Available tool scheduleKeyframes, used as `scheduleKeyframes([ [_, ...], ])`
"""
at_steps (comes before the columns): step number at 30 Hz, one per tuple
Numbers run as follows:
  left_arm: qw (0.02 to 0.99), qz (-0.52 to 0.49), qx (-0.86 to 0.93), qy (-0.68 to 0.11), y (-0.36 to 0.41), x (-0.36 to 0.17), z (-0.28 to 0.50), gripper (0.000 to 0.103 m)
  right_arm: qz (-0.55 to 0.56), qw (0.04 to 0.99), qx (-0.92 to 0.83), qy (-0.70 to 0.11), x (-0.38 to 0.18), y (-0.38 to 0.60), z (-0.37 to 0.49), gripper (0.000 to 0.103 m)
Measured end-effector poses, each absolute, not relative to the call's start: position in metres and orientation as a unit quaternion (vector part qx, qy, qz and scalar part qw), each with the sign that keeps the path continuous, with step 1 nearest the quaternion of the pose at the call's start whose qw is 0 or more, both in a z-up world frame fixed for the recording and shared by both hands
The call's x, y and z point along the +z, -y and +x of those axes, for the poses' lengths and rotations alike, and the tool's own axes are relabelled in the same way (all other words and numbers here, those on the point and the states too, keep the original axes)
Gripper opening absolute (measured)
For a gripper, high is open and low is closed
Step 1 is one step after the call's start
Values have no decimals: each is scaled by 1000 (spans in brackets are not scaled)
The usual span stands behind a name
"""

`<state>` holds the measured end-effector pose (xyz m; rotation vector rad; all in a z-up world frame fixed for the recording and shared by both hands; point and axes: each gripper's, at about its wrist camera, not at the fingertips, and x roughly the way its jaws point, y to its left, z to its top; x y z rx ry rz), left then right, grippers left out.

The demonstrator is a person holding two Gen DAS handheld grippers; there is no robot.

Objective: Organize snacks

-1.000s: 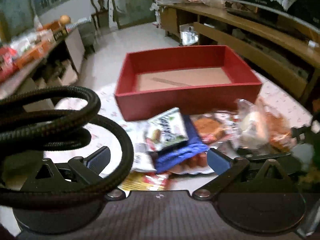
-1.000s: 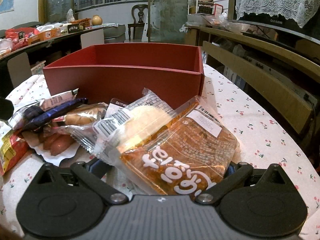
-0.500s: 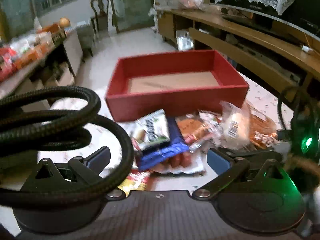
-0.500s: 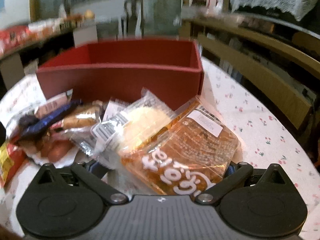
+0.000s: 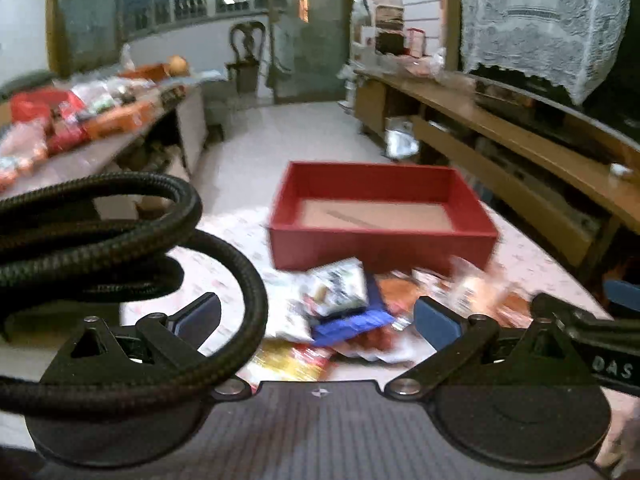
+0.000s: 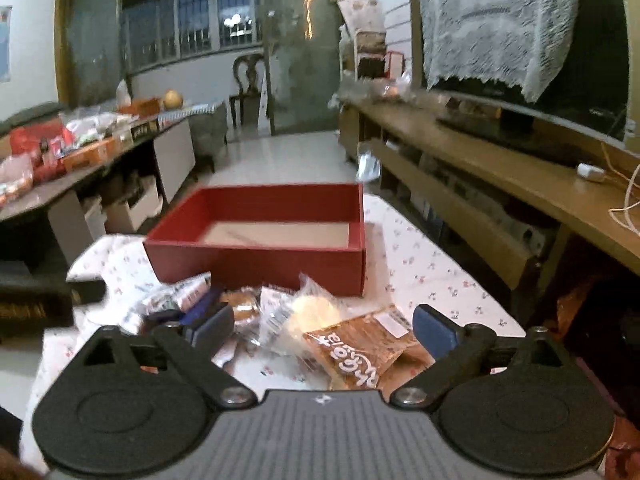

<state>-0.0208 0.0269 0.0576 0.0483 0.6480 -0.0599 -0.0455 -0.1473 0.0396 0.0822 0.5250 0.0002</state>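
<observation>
A red box (image 5: 380,216) with a bare cardboard floor stands on the floral tablecloth; it also shows in the right wrist view (image 6: 260,240). A pile of snack packs lies in front of it: a green-white pack (image 5: 340,288), a blue pack (image 5: 352,322), a yellow-red pack (image 5: 288,360), a brown bread pack (image 6: 360,354) and a clear pack with a pale bun (image 6: 312,316). My left gripper (image 5: 316,318) is open and empty, above and short of the pile. My right gripper (image 6: 324,326) is open and empty, raised above the bread pack.
A coiled black cable (image 5: 120,248) fills the left of the left wrist view. A side table with goods (image 6: 60,156) stands left, a long wooden shelf unit (image 6: 500,184) right. The table's right edge (image 6: 480,300) is near the bread pack.
Both grippers have lifted and drawn back from the pile. The right gripper no longer straddles the bread pack. The snacks and box have not moved.
</observation>
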Motion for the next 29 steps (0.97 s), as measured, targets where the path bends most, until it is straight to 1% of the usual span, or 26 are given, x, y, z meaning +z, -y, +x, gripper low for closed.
scheduleKeyframes([
  [4, 935, 40, -47, -350, -18, 43, -20, 103, 29, 963, -8, -268, 37, 142, -51, 98],
  [8, 926, 30, -50, -373, -19, 34, -16, 103, 20, 956, -23, -292, 30, 144, -50, 98],
  [17, 923, 77, -36, -374, -10, 25, -18, 103, 6, 942, -28, -334, 14, 141, -49, 98],
  [29, 915, 71, -31, -396, -11, 22, -14, 103, 11, 938, -31, -346, 10, 144, -47, 98],
])
